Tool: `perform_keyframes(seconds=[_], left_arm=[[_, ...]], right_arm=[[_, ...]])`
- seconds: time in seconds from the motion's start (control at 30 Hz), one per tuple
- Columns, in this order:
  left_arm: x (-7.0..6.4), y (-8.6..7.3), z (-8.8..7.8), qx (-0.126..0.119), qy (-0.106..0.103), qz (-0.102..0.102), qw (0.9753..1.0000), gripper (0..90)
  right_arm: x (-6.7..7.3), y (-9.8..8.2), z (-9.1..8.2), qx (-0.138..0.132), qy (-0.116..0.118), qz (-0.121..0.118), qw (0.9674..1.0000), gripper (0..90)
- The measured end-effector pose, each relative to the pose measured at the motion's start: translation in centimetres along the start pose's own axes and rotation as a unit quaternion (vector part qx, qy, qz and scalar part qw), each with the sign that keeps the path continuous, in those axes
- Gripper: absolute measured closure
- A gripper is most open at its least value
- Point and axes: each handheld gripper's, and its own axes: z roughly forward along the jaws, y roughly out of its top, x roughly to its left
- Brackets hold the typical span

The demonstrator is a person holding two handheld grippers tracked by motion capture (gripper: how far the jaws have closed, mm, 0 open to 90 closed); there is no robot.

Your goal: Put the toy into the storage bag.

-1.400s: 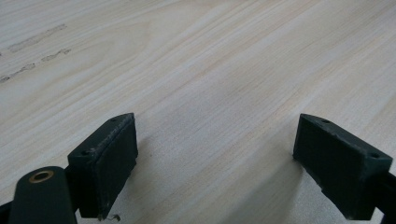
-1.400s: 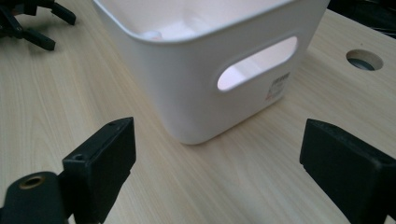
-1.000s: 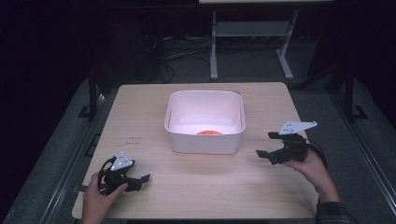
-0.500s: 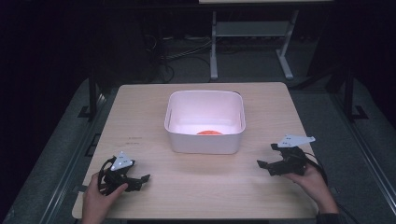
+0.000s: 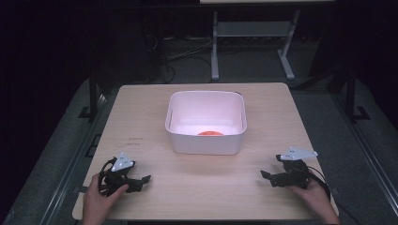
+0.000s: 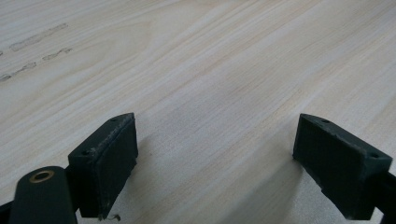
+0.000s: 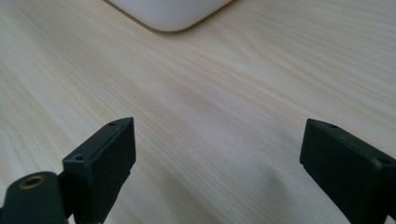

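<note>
since a sec ago our right gripper (image 5: pixel 274 177) has come down and back toward us, from beside the white tub (image 5: pixel 205 140) to low over the near right part of the table (image 5: pixel 141 108). the left gripper (image 5: pixel 139 182) hasn't budged, parked at the near left w/ the hand round it. we read that as both hands pulling back to rest, nothing carried out of the tub, so this looks like the end of a step or a pause before the next one.

right gripper: jaws wide apart, nothing btwn them, just bare wood in the right gripper view, tub corner (image 7: pixel 170 16) further ahead. left gripper (image 6: pixel 215 154): jaws also spread wide, empty, sitting just above or on the tabletop, can't tell which.

the orange thing (image 5: pixel 210 133) lies inside the tub on its floor, by the near wall, well apart from both grippers. what it is exactly we can't tell.
</note>
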Motion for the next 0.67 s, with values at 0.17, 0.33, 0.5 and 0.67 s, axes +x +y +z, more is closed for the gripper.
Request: perform_keyframes(seconds=[0.17,0.33,0.5,0.67], left_arm=[[-0.01,0.0,-0.01,0.0,0.0,-0.001,1.0,13.1],[-0.02,-0.01,-0.01,0.0,0.001,-0.001,1.0,13.2],[-0.02,-0.01,-0.01,0.0,0.001,-0.001,1.0,13.1],[-0.02,-0.01,-0.01,0.0,0.001,-0.001,1.0,13.1]], right_arm=[[-0.06,-0.74,0.45,0.014,-0.008,0.003,0.9999,10.1],[0.03,-1.17,0.92,0.023,-0.012,0.0,0.9997,8.3],[0.03,-1.18,0.92,0.024,-0.011,-0.001,0.9997,8.1],[0.02,-1.18,0.92,0.023,-0.011,-0.002,0.9997,8.2]])
